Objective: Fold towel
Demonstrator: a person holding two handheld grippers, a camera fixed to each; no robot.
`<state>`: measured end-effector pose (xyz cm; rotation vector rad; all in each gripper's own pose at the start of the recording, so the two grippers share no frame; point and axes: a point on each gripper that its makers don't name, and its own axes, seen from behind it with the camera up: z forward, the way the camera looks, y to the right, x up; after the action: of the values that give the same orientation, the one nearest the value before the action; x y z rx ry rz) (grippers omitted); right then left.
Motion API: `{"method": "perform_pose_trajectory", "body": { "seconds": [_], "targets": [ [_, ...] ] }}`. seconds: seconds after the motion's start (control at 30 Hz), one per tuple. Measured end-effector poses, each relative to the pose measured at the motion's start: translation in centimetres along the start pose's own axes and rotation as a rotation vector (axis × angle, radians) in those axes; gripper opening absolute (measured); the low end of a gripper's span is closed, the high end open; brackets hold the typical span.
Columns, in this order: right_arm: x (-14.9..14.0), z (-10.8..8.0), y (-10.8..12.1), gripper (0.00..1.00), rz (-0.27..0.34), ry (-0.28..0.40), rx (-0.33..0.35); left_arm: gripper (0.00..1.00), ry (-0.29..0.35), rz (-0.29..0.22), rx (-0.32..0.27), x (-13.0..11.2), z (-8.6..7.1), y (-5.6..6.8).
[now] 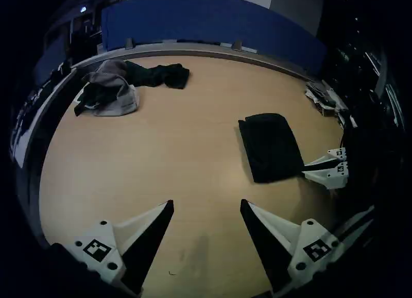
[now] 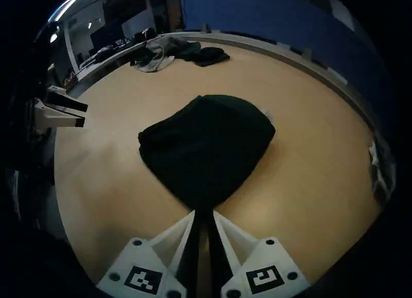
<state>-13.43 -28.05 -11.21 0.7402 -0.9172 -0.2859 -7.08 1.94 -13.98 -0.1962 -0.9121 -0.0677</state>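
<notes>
Towel (image 2: 206,143), dark and folded, lies on the table (image 2: 309,159); our right gripper (image 2: 204,215) pinches its 6 o'clock edge, likely to straighten it, while our left gripper (image 1: 206,205) hovers wide open, empty.

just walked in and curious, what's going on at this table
A person is folding a dark towel on a wooden table with two handheld grippers. The right gripper is closed on the towel's near edge; the towel already lies folded small. The left gripper is open over bare tabletop, holding nothing. A pile of clothes sits at the far edge.
</notes>
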Motion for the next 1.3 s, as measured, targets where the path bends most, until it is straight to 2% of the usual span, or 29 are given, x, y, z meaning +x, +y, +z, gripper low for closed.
{"method": "perform_pose_trajectory", "body": {
  "seconds": [0.37, 0.7, 0.83, 1.07, 1.3],
  "targets": [
    [1.3, -1.1, 0.3, 0.05, 0.0, 0.029, 0.0, 0.96, 0.005, 0.003, 0.001, 0.1, -0.3, 0.0],
    [4.5, -3.5, 1.0, 0.04, -0.031, 0.102, -0.02, 0.96, 0.015, 0.002, -0.001, 0.4, -0.7, 0.2],
    [6.4, -5.3, 1.4, 0.04, -0.056, 0.146, -0.031, 0.96, 0.024, -0.002, -0.001, 0.7, -0.9, 0.3],
    [9.7, -9.6, 2.3, 0.04, -0.1, 0.223, -0.054, 0.96, 0.043, -0.012, -0.006, 1.3, -1.3, 0.6],
    [11.2, -13.1, 3.7, 0.04, -0.118, 0.261, -0.081, 0.96, 0.059, -0.017, -0.014, 1.9, -1.5, 1.3]
  ]
}}
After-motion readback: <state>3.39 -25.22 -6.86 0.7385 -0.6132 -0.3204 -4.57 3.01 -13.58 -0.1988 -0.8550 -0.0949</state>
